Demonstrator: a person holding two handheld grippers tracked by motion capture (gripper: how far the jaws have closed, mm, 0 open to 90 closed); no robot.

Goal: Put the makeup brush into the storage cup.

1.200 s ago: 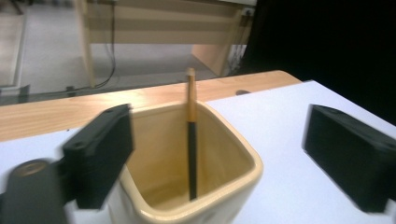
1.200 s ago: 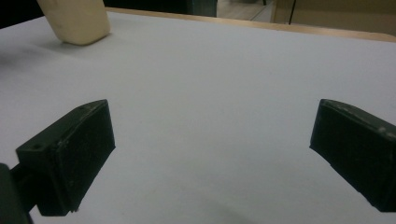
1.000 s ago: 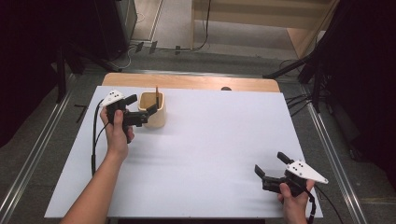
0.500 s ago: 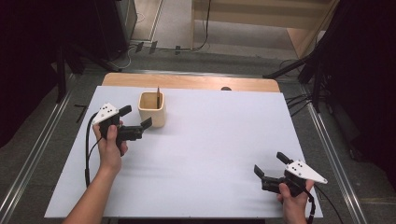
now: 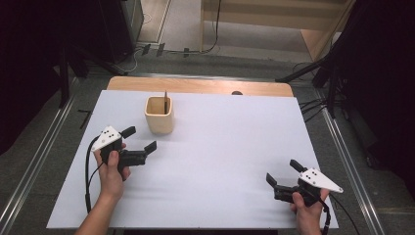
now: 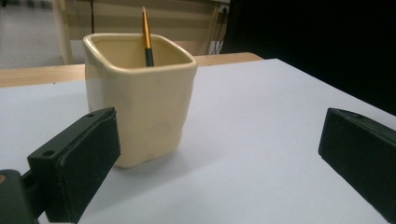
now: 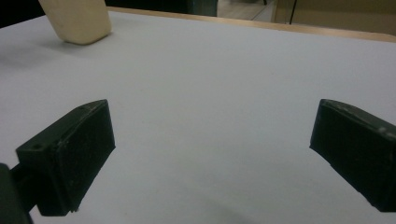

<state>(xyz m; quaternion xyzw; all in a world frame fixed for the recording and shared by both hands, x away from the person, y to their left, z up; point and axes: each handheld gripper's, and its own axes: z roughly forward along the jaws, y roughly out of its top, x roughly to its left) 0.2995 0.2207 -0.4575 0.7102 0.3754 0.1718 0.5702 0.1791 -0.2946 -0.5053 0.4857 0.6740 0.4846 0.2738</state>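
My left gripper (image 5: 139, 139) sits low over the white table (image 5: 230, 147) with its jaws spread wide and nothing between them. From its own camera the cream cup (image 6: 140, 98) stands just ahead, nearer the left-hand jaw, upright, with a thin brush (image 6: 147, 37) leaning against its far inner wall, bristle end hidden inside. From above, the cup (image 5: 159, 114) is near the far edge of the white sheet, on my left half, and apart from my gripper. My right gripper (image 5: 285, 176) rests near the front right corner, jaws equally wide and holding nothing, well apart from the cup.

I judge the brush to be in its place and my left hand to be clearing away from the cup. To do that well I keep the jaws open and draw straight back toward myself, low and level, so the nearer jaw does not clip the cup's wall and tip it.

There is plenty of room: the middle of the sheet between my two grippers is bare, and so is the stretch to the right of the cup. The limits are the strip of bare wood (image 5: 205, 85) just behind the cup and the table's left edge, which is near my left hand.
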